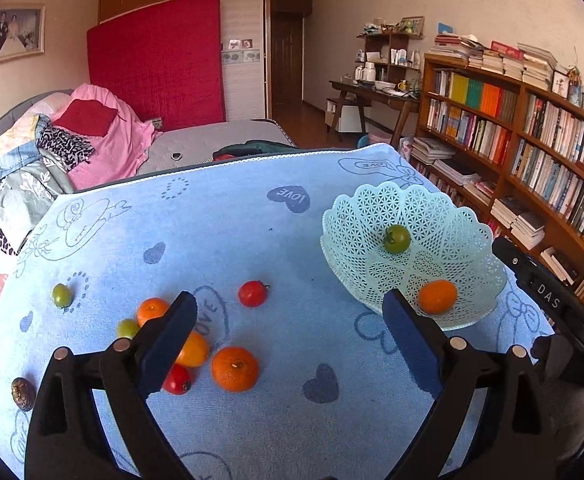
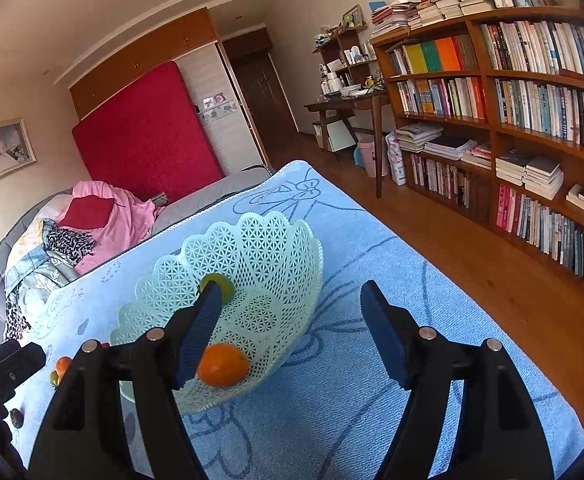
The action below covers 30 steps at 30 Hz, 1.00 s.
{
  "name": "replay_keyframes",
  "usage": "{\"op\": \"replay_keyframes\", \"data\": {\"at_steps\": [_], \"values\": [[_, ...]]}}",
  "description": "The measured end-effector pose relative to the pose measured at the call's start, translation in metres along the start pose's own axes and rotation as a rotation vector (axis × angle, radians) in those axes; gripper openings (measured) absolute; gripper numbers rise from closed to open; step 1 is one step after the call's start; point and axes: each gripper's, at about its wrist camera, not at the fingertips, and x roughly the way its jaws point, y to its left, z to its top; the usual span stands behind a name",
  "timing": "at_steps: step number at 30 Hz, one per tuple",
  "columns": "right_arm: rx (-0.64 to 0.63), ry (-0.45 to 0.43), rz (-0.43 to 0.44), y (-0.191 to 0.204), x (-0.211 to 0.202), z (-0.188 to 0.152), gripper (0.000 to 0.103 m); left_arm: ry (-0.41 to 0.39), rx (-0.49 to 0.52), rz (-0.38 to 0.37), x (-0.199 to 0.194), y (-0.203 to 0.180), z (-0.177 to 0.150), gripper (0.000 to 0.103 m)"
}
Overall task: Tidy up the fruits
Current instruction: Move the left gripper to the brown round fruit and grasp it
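A pale green lattice basket (image 1: 464, 236) stands on the blue towel at the right and holds a green tomato (image 1: 397, 238) and an orange (image 1: 437, 296). Loose fruit lies at the left: an orange (image 1: 235, 368), a second orange (image 1: 152, 309), a yellow-orange fruit (image 1: 193, 349), red tomatoes (image 1: 253, 293) (image 1: 177, 379), green fruits (image 1: 61, 295) (image 1: 127, 328) and a dark brown fruit (image 1: 22, 393). My left gripper (image 1: 288, 312) is open and empty above the towel. My right gripper (image 2: 292, 300) is open and empty beside the basket (image 2: 276, 248), which holds the orange (image 2: 223, 364) and the green tomato (image 2: 224, 284).
The blue towel (image 1: 252, 220) covers the table; its right edge drops to a wooden floor (image 2: 472, 260). A bookshelf (image 2: 532, 120) stands on the right, a bed with clothes (image 1: 72, 148) behind the table. The other gripper's black body (image 1: 548, 296) shows at the right.
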Motion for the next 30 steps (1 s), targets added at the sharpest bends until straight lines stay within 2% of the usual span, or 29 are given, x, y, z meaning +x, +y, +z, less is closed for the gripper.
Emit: {"op": "replay_keyframes", "data": {"at_steps": [7,14,21,25,30], "values": [[-0.039,-0.025,-0.013,0.013,-0.014,-0.009,0.074,0.006,-0.058,0.073,-0.017,0.04,-0.012,0.093],[-0.064,-0.041,-0.083,0.011,-0.042,-0.035,0.075,-0.003,-0.101,0.15,-0.04,0.082,-0.029,0.093],[-0.033,-0.117,-0.15,0.004,-0.084,-0.048,0.075,0.006,-0.155,0.192,-0.057,0.122,-0.051,0.093],[-0.037,-0.092,-0.141,0.012,-0.093,-0.051,0.075,0.013,-0.181,0.229,-0.065,0.145,-0.064,0.093],[-0.076,-0.033,-0.076,0.041,-0.094,-0.061,0.075,0.018,-0.212,0.283,-0.076,0.176,-0.079,0.093]]}}
